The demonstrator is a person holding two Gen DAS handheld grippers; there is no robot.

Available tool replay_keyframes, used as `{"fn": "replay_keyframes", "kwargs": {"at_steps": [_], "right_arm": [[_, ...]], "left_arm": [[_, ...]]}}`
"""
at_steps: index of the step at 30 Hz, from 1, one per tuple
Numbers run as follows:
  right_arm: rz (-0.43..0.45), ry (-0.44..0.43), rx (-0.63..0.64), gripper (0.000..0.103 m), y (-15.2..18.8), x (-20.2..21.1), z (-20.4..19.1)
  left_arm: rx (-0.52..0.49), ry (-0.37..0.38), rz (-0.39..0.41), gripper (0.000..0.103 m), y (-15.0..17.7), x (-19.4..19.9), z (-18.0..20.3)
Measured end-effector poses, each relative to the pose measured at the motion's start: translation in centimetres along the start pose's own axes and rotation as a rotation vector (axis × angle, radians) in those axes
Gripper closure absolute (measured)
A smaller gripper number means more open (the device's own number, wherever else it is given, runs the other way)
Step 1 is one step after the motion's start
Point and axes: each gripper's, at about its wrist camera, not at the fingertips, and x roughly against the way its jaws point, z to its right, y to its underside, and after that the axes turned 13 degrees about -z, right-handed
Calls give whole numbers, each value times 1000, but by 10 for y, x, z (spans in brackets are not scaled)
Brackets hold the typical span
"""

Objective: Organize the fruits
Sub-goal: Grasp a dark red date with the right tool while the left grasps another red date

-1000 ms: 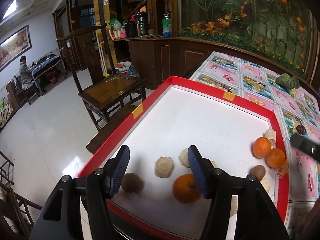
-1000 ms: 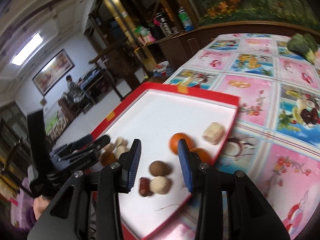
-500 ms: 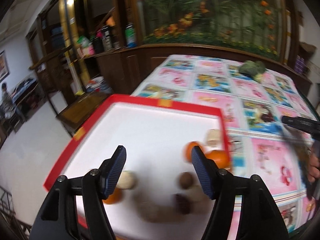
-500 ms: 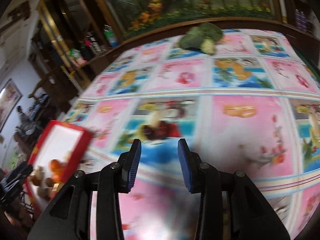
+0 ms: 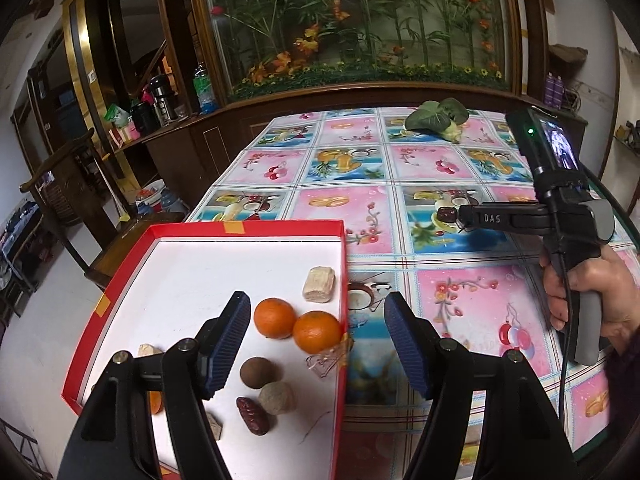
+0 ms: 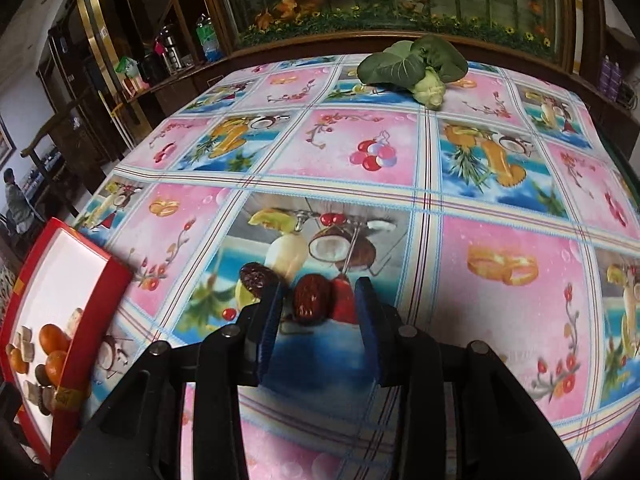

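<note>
two oranges (image 5: 296,325), nuts (image 5: 268,383) and a date (image 5: 252,415) sit in the red tray (image 5: 339,360).

Glossy printed tablecloth (image 6: 400,152) filling the frame, wrinkled matt red date (image 6: 310,298) lower centre, ribbed blue pads (image 6: 270,320), red cardboard tray (image 5: 340,280) left

Leafy greens (image 6: 412,65) on patterned tablecloth (image 6: 500,216).

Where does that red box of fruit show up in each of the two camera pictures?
Left wrist view: the red box fills the lower left, with two oranges inside, ahead of the left tool.
Right wrist view: the same box is cut off at the left edge, far from the right tool.
Shared landmark: the leafy green vegetable at the table's far end.
</note>
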Motion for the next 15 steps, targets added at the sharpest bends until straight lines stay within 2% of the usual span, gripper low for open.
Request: {"fn": "replay_keyframes", "kwargs": {"at_steps": [2,3,4,6,10,13,15], "right_arm": [[-5,33,19,74,0,0,-2],[-7,46,23,81,1,0,0],[-9,46,25,83,1,0,2],[-20,14,12,83,0,2,9],[-41,-62,-96,83,1,9,37],[-36,-151,-210,83,0,17,66],[-23,-186,-266,83,0,23,80]], "left_arm": [[-1,12,-11,34,-6,-2,4],[-6,18,-15,34,-10,-4,8],[-12,22,-18,34,-15,-5,13],[-34,18,-11,34,-27,-10,26],[-73,23,-18,34,-54,-31,52],[-86,40,-55,34,-75,-58,72],[-76,80,-96,34,-83,-75,83]]}}
